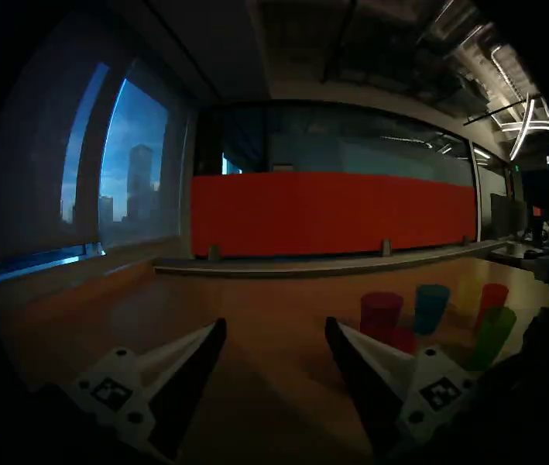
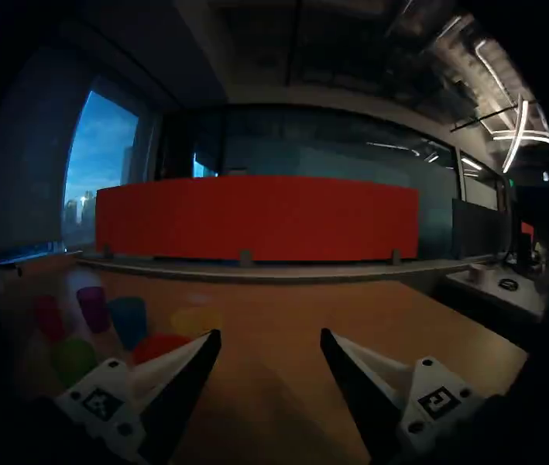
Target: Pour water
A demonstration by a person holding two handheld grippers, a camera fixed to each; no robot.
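The left gripper [image 1: 274, 322] hung over the wooden table [image 1: 274, 387] with its fingers spread wide and nothing between them; the right gripper [image 2: 270, 333] was the same, wide apart and empty. The cups [image 1: 431, 308] stood upright in a loose cluster on the table, off to the right of the left gripper's line, with the maroon cup [image 1: 381, 312] just past its right finger and the green cup [image 1: 494, 333] further out. In the right gripper view the same cups [image 2: 128, 322] lay to the left, the red cup [image 2: 158, 346] showing just behind the left finger; so the cluster sat between the two grippers, and each would have to turn inward to reach it. The room was dim, and which cup held water, if any, could not be made out; nor was it plain which gripper was nearer. Pouring had not begun; a cup had first to be taken, gripped across its upright side.
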